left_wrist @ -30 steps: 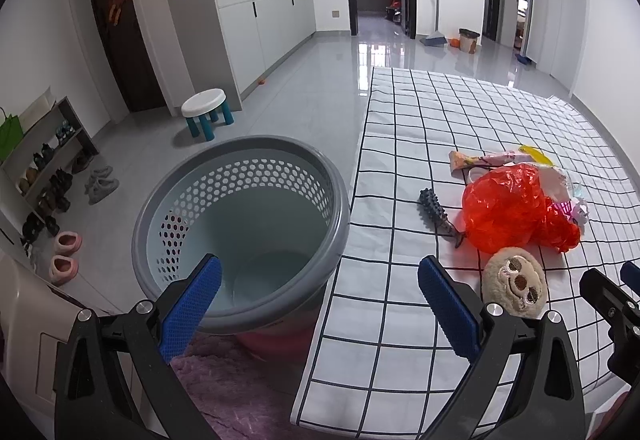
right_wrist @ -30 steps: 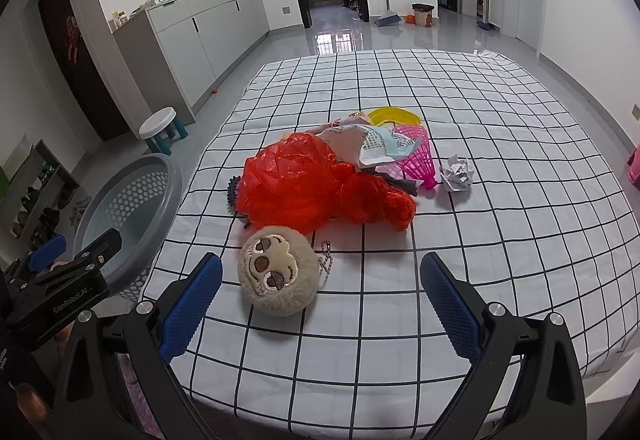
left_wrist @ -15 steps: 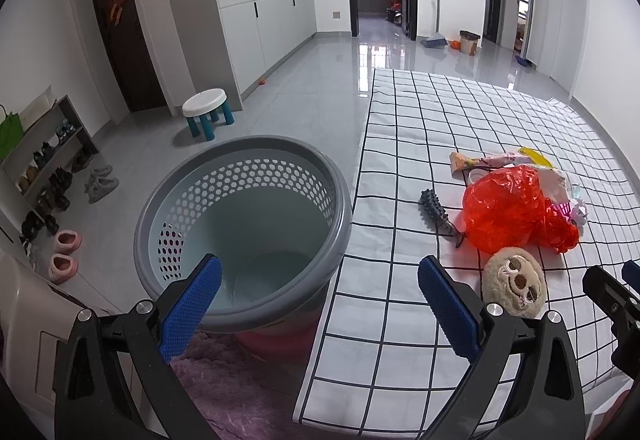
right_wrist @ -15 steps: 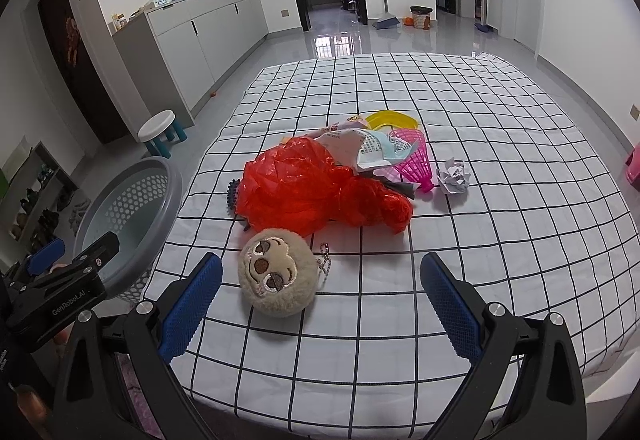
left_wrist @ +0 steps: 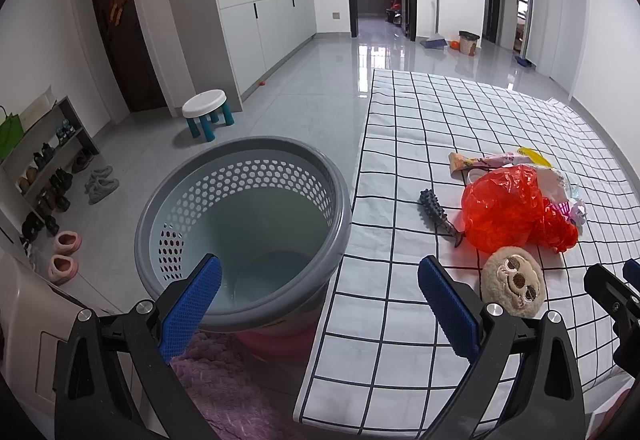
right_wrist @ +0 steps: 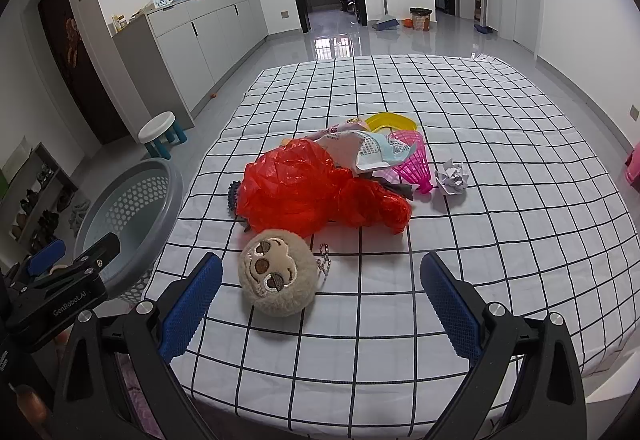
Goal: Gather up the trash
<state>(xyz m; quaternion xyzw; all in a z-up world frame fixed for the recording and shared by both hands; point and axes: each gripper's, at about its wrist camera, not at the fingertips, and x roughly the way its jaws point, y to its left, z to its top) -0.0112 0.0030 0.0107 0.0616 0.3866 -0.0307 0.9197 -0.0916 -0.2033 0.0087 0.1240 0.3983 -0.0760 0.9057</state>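
A pile of litter lies mid-bed on the checked sheet (right_wrist: 500, 240): a crumpled red plastic bag (right_wrist: 304, 188) (left_wrist: 508, 208), printed wrappers (right_wrist: 368, 152), a pink mesh piece (right_wrist: 412, 160), a yellow piece (right_wrist: 392, 120) and a white paper ball (right_wrist: 452, 178). A beige plush sloth head (right_wrist: 278, 272) (left_wrist: 514, 286) sits nearest me. The empty grey perforated basket (left_wrist: 240, 228) (right_wrist: 132, 212) stands on the floor left of the bed. My left gripper (left_wrist: 320, 300) hovers open over the basket's near rim. My right gripper (right_wrist: 320, 300) is open just short of the plush, holding nothing.
A dark spiky stick (left_wrist: 438, 214) lies left of the red bag. A white stool (left_wrist: 206, 112), a shoe rack (left_wrist: 44, 168) and slippers (left_wrist: 64, 252) stand on the floor at left. A purple mat (left_wrist: 224, 384) lies under the basket's near side. Grey cabinets (left_wrist: 256, 24) line the far wall.
Both views have crept slightly forward; the basket and the plush sit a little nearer. Both grippers stay open and nothing on the bed has moved.
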